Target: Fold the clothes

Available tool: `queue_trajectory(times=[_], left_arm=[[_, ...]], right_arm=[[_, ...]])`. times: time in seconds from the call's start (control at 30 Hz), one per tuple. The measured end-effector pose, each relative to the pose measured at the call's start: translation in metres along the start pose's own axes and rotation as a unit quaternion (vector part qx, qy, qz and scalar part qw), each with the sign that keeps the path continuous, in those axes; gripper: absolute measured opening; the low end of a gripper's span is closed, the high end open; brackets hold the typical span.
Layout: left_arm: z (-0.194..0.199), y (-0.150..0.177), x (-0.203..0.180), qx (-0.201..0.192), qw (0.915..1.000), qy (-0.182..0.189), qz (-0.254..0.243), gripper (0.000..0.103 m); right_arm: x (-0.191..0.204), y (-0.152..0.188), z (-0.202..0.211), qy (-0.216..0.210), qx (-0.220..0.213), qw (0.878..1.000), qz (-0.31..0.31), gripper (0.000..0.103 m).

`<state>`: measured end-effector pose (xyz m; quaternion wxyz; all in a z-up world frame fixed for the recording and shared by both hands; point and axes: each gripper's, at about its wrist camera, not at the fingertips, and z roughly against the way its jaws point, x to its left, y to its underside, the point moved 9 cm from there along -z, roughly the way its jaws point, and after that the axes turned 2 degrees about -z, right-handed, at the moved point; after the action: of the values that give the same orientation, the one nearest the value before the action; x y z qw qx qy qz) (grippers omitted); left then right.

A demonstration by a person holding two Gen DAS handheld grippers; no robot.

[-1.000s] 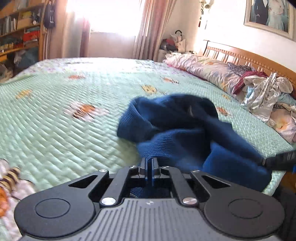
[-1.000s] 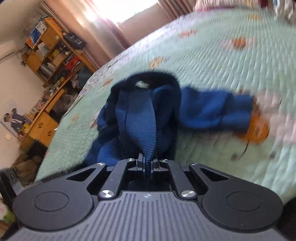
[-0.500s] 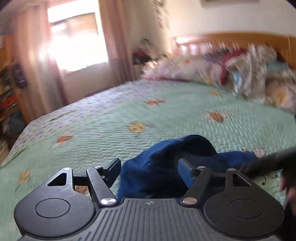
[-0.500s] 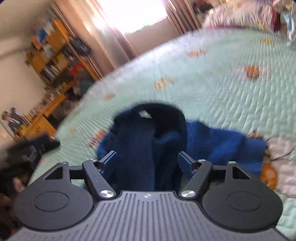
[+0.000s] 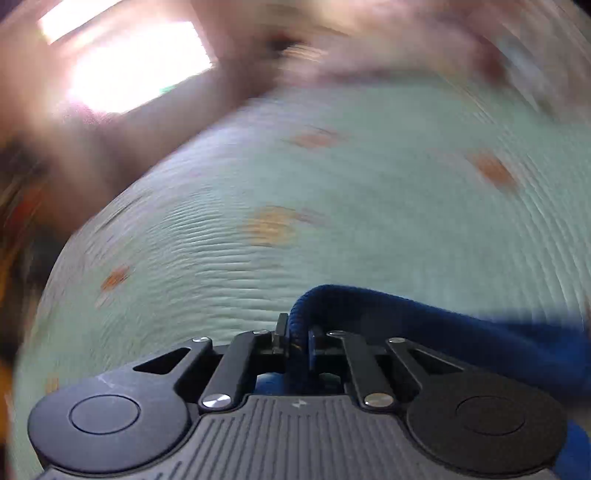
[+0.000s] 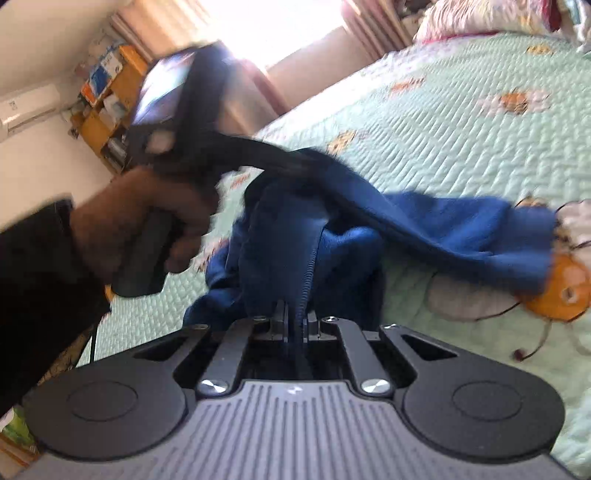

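A person stands at the side of a bed (image 6: 461, 122) covered by a pale green quilted spread with orange and white flower patches, working on a dark blue knitted garment (image 6: 424, 229) with a hand-held gripper in each hand. The garment lies bunched on the spread near the bed's edge, partly lifted, with one sleeve or flap stretched out to the right over a large orange flower patch (image 6: 561, 288). The right hand-held gripper (image 6: 295, 325) is clenched on a ribbed fold of the blue knit, which rises straight up from between its two black fingers. The left hand-held gripper (image 5: 295, 332) is likewise clenched on a thick rolled edge of the same garment (image 5: 424, 325), the cloth trailing off to its right. Seen from the right wrist camera, the left hand-held gripper (image 6: 310, 166) reaches in from the left, its tip buried in the top of the blue bundle, and the person's left hand (image 6: 144, 221) wraps its handle, with a dark sleeve (image 6: 37, 277) behind it. The view from the left wrist camera is heavily smeared, showing little beyond the green spread and a bright window (image 5: 129, 70). Beyond the bed, orange wooden shelves (image 6: 107, 99) stand against the wall beside pinkish curtains (image 6: 373, 26), and pillows (image 6: 480, 14) lie at the far end.
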<state>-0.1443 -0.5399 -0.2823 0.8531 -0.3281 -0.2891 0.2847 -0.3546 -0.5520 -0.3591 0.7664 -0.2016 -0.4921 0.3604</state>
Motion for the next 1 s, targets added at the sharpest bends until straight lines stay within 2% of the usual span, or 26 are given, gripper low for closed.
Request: queue_trajectory(times=[0.03, 0.07, 0.1, 0.13, 0.2, 0.23, 0.3, 0.37, 0.43, 0.47, 0.5, 0.57, 0.63, 0.7, 0.73, 0.8, 0.87, 0.9, 0.97, 1.0], left_arm=[[0.02, -0.002, 0.037, -0.028, 0.9965, -0.001, 0.078, 0.008], [0.042, 0.0, 0.069, -0.056, 0.9884, 0.0, 0.141, 0.008], [0.072, 0.007, 0.106, -0.093, 0.973, -0.004, 0.211, 0.008], [0.101, 0.021, 0.141, -0.126, 0.9534, -0.017, 0.274, 0.008], [0.136, 0.065, 0.187, -0.142, 0.9203, -0.049, 0.361, 0.012], [0.15, 0.093, 0.207, -0.14, 0.9019, -0.069, 0.403, 0.022], [0.155, 0.163, 0.226, -0.081, 0.8745, -0.116, 0.464, 0.04], [0.145, 0.234, 0.225, 0.002, 0.8589, -0.117, 0.499, 0.036], [0.144, 0.285, 0.216, 0.046, 0.8411, -0.107, 0.528, 0.036], [0.146, 0.304, 0.209, 0.057, 0.8392, -0.099, 0.532, 0.036], [0.149, 0.321, 0.202, 0.068, 0.8379, -0.091, 0.534, 0.036], [0.152, 0.337, 0.189, 0.076, 0.8449, -0.073, 0.524, 0.036], [0.16, 0.338, 0.183, 0.066, 0.8558, -0.059, 0.509, 0.038], [0.163, 0.326, 0.176, 0.051, 0.867, -0.042, 0.494, 0.038], [0.163, 0.318, 0.172, 0.042, 0.8727, -0.033, 0.485, 0.038], [0.159, 0.29, 0.162, 0.024, 0.8912, -0.024, 0.452, 0.038], [0.161, 0.268, 0.147, 0.005, 0.9111, -0.016, 0.412, 0.042], [0.164, 0.258, 0.14, -0.004, 0.9198, -0.01, 0.392, 0.045], [0.165, 0.242, 0.123, -0.016, 0.9324, 0.012, 0.361, 0.046], [0.165, 0.234, 0.114, -0.021, 0.9381, 0.024, 0.345, 0.046]], right_arm=[[-0.003, -0.006, 0.007, 0.003, -0.012, 1.0, -0.004, 0.007], [-0.008, -0.012, 0.016, 0.007, -0.027, 1.0, -0.01, 0.007], [-0.012, -0.02, 0.026, 0.01, -0.044, 0.999, -0.016, 0.007], [-0.015, -0.026, 0.036, 0.013, -0.06, 0.998, -0.021, 0.007], [-0.019, -0.035, 0.056, 0.019, -0.091, 0.995, -0.028, 0.007], [-0.02, -0.034, 0.057, 0.02, -0.085, 0.996, -0.026, 0.007], [-0.022, -0.025, 0.049, 0.022, -0.049, 0.998, -0.017, 0.009], [-0.024, -0.007, 0.037, 0.032, 0.008, 0.999, -0.024, 0.014], [-0.021, 0.001, 0.039, 0.037, 0.016, 0.999, -0.029, 0.014], [-0.017, -0.001, 0.044, 0.035, 0.007, 0.999, -0.025, 0.015], [-0.012, -0.006, 0.05, 0.029, -0.006, 0.999, -0.022, 0.021], [0.002, -0.02, 0.065, 0.015, -0.041, 0.999, -0.005, 0.03], [0.02, -0.037, 0.064, -0.002, -0.054, 0.998, 0.031, 0.041], [0.038, -0.055, 0.06, -0.018, -0.061, 0.996, 0.069, 0.066], [0.048, -0.061, 0.05, -0.025, -0.053, 0.994, 0.091, 0.068], [0.068, -0.067, 0.023, -0.031, -0.039, 0.99, 0.13, 0.068], [0.091, -0.058, -0.002, -0.032, -0.02, 0.985, 0.17, 0.068], [0.102, -0.047, -0.015, -0.024, -0.009, 0.978, 0.205, 0.068], [0.121, -0.025, -0.041, 0.01, 0.006, 0.958, 0.287, 0.063], [0.122, -0.021, -0.049, 0.032, 0.003, 0.954, 0.299, 0.059]])
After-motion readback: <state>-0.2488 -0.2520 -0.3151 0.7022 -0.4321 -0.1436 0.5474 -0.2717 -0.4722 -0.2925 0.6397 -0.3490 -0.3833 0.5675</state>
